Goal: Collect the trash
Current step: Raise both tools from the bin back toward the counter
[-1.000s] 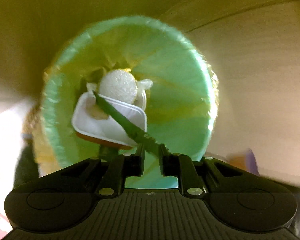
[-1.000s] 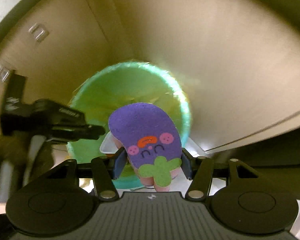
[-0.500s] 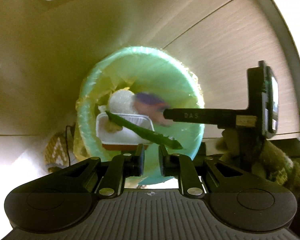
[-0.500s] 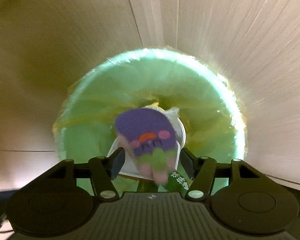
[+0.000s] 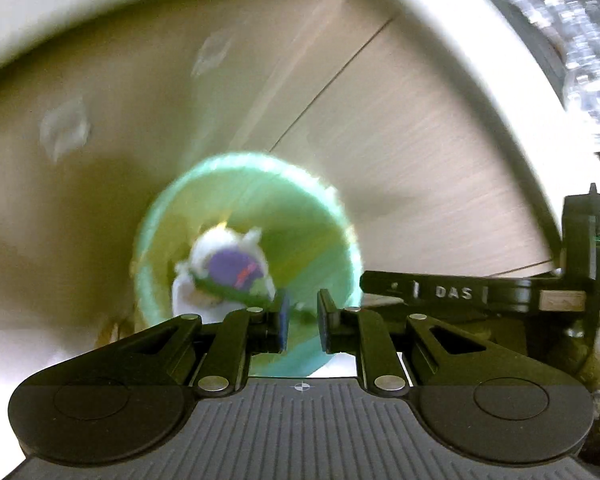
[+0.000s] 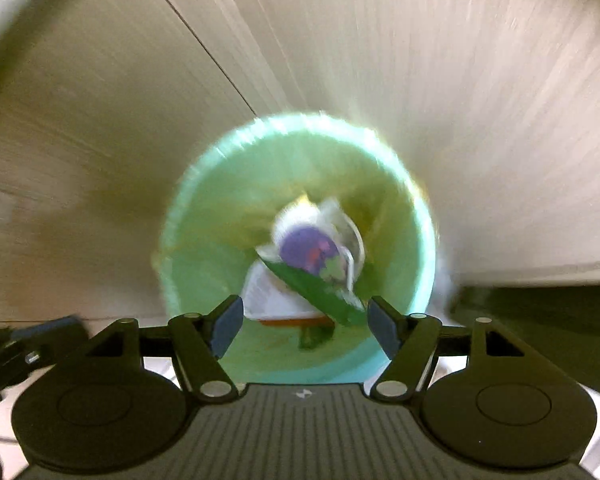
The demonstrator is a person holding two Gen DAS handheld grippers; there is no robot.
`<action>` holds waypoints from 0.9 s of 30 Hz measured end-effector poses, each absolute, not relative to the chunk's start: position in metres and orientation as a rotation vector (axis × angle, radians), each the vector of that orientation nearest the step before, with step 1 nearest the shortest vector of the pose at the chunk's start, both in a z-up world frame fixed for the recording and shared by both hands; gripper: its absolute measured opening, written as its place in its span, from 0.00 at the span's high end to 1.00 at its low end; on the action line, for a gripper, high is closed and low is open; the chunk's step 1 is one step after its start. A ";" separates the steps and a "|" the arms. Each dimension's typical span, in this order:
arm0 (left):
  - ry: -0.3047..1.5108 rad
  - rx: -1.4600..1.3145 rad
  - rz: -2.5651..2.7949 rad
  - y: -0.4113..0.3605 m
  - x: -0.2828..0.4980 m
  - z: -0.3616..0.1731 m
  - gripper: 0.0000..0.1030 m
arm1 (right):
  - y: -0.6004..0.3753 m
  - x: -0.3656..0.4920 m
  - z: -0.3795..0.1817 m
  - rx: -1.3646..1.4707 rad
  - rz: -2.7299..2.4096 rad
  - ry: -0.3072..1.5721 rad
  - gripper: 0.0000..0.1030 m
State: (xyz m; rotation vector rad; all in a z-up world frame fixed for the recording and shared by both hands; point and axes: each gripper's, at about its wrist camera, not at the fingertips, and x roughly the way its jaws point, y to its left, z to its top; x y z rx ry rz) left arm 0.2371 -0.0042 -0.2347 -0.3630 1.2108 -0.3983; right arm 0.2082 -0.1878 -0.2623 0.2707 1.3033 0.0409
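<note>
A round bin lined with a green bag (image 5: 312, 220) (image 6: 220, 240) stands below both grippers. Inside lie a white tray (image 6: 268, 300), a green wrapper (image 6: 316, 292) (image 5: 236, 294), a white foam lump (image 5: 208, 246) and a purple eggplant-shaped sponge (image 6: 306, 250) (image 5: 230, 266). My left gripper (image 5: 301, 326) is above the bin's near rim, empty, its jaws a small gap apart. My right gripper (image 6: 304, 330) is open wide and empty above the bin; it also shows at the right of the left wrist view (image 5: 480, 292).
Light wooden cabinet panels (image 5: 400, 140) (image 6: 460, 100) rise behind the bin. A pale floor strip (image 5: 40, 352) shows at lower left. Something silvery and crinkled (image 5: 560, 40) sits at the top right.
The right gripper has let go of the purple sponge, which fell into the bin onto the trash. Both grippers have drawn back up from the bin. The left jaws opened slightly.
</note>
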 end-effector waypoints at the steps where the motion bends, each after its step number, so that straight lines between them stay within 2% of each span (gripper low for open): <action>1: 1.181 -0.366 -0.407 -0.005 0.238 -0.222 0.83 | -0.187 0.207 -0.245 0.255 0.059 1.263 0.33; 6: 0.988 -0.409 -0.435 0.016 0.255 -0.147 0.83 | -0.170 0.207 -0.151 0.163 0.131 1.024 0.32; 9: 0.859 -0.385 -0.410 0.046 0.269 -0.102 0.83 | -0.150 0.211 -0.100 0.137 0.165 0.894 0.26; 12: 0.718 -0.327 -0.326 0.085 0.280 -0.070 0.83 | -0.125 0.220 -0.065 0.092 0.176 0.800 0.24; 14: 0.663 -0.298 -0.263 0.112 0.288 -0.062 0.83 | -0.108 0.231 -0.051 0.090 0.174 0.768 0.23; 19: 0.707 -0.269 -0.246 0.154 0.321 -0.064 0.83 | -0.070 0.263 -0.043 0.130 0.135 0.753 0.23; 27: 0.738 -0.292 -0.205 0.171 0.341 -0.089 0.83 | -0.026 0.299 -0.046 0.060 0.106 0.774 0.23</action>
